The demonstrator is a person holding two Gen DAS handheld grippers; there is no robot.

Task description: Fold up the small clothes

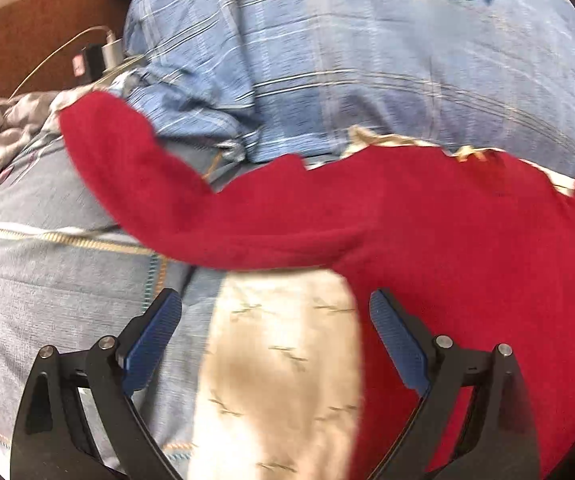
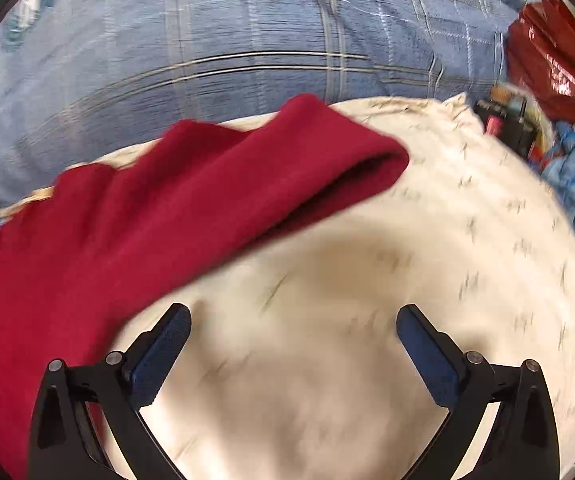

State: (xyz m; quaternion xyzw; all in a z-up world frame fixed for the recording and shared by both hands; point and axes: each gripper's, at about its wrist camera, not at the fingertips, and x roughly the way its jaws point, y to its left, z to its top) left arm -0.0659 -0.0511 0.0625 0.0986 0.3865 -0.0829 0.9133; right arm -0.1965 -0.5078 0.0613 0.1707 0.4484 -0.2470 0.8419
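Observation:
A small red knit sweater [image 1: 427, 216] lies spread on a cream patterned cloth [image 1: 279, 360]. One sleeve [image 1: 127, 168] stretches out to the left onto the blue plaid bedding. My left gripper [image 1: 275, 312] is open and empty, just above the cream cloth beside the sweater's lower left edge. In the right wrist view the sweater [image 2: 99, 232] fills the left side and its other sleeve [image 2: 307, 160] points up and right. My right gripper [image 2: 293, 324] is open and empty over the cream cloth [image 2: 367, 280], to the right of the sweater body.
Blue plaid bedding [image 1: 347, 60] lies behind the sweater. A brown surface with a white charger and cable [image 1: 107, 50] is at the far left. A shiny red bag [image 2: 551, 44] and some clutter [image 2: 519, 120] sit at the far right. Both views are motion-blurred.

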